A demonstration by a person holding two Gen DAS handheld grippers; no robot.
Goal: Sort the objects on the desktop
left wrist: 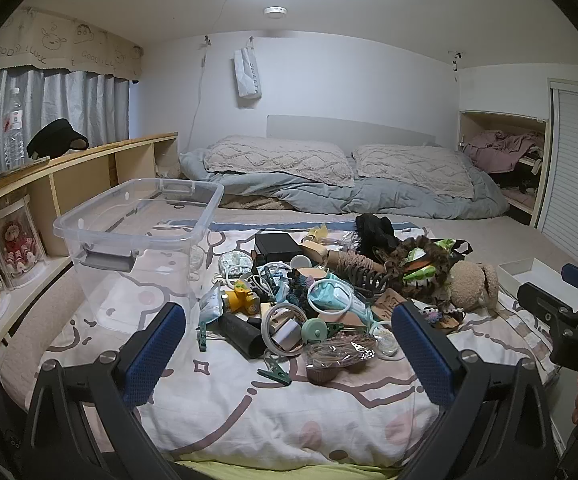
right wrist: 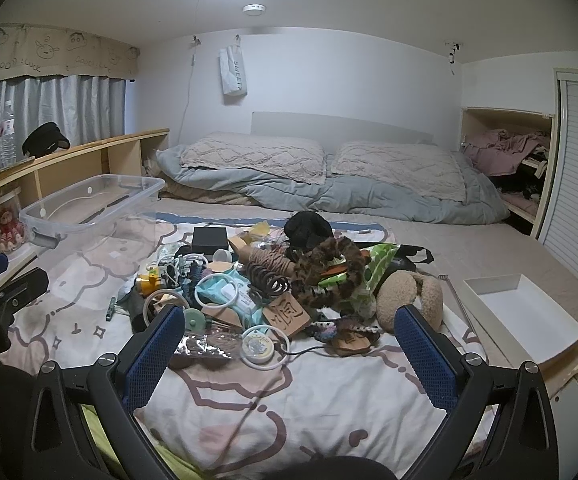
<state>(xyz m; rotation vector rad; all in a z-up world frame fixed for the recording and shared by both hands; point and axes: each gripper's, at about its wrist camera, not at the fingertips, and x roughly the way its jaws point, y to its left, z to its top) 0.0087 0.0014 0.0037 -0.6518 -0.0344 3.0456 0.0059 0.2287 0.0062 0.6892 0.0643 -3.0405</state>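
Both grippers hang over the near edge of the patterned blanket, tipped a little downward, and the pile of small objects lies straight ahead of them, in the middle of the blanket. The left gripper has its jaws spread wide with nothing between the pads; the right gripper is the same — wide apart and empty.

Neither has reached the heap. The near fringe of the pile sits just beyond the fingertips of each. The left one is nearer the black cylinder and the green clothespin, whose long axis runs across the view, left to right. The right one is nearer the round tin and the carved wooden tag.

The containers flank the pile. The clear plastic bin stands toward the blanket's far left corner, on the left gripper's side; through its walls I can make out nothing but the blanket pattern. The white tray lies off the blanket's right edge, on the bed surface, close to the right gripper — it holds nothing.

Judging by this, the sorting has not started, and each hand would naturally serve the container on its own side.
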